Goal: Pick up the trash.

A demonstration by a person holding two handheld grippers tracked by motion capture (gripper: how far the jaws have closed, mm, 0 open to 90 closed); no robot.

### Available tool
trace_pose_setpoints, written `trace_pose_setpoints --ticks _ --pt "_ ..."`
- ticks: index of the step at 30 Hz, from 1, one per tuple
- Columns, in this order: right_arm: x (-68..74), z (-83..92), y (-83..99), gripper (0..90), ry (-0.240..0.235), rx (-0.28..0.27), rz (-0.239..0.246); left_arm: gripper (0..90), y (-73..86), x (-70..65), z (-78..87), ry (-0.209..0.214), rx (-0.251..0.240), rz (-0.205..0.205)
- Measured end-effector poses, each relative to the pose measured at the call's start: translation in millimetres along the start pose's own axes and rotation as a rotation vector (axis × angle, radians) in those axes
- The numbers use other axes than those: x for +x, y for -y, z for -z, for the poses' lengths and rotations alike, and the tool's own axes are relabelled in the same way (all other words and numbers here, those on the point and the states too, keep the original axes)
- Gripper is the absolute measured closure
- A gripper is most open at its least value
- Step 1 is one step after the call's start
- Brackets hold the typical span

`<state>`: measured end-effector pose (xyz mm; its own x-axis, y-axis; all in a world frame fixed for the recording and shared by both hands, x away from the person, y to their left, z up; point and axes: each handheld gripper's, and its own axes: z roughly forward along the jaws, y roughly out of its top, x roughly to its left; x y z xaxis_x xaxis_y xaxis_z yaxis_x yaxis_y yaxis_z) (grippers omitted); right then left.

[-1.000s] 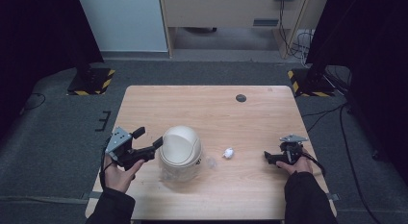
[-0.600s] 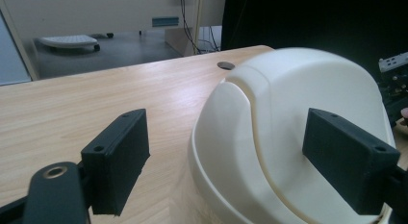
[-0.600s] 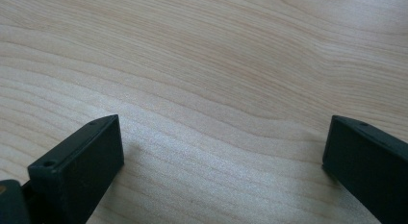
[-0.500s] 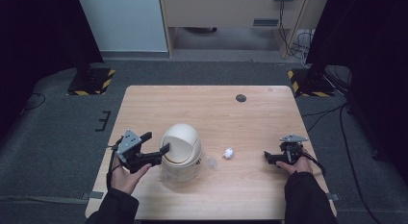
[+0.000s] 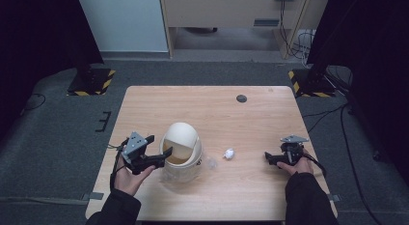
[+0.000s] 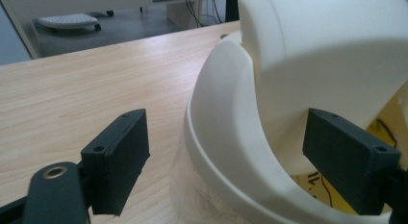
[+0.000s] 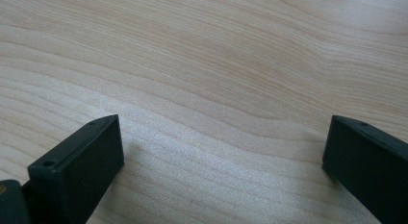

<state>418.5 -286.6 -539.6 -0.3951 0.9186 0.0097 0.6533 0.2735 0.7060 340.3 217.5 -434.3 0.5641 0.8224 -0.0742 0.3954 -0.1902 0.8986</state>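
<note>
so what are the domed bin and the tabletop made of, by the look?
Domed bin: looks like cream moulded plastic, matte with a soft sheen; smooth, seamless curves. Table: pale wood grain, matte; solid wood or printed laminate, can't tell.

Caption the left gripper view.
Left tongs straddle the rim of a cream swing-lid bin on a wooden table.

A cream domed bin (image 5: 181,150) with its swing lid tipped inward stands upright near the table's front-left.
</note>
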Motion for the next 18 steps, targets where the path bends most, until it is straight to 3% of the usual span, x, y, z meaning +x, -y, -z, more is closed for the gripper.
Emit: trace_pose_setpoints --ticks 12,18 --pt "0.0 -0.1 -0.1 0.7 -0.001 0.0 0.001 16.8 1.9 -2.5 -10.2 -0.034 0.012 0.009" --pt "-0.1 -0.2 -0.1 0.8 -0.001 -0.001 0.003 17.0 1.3 -3.3 -7.3 -0.027 -0.001 0.01"
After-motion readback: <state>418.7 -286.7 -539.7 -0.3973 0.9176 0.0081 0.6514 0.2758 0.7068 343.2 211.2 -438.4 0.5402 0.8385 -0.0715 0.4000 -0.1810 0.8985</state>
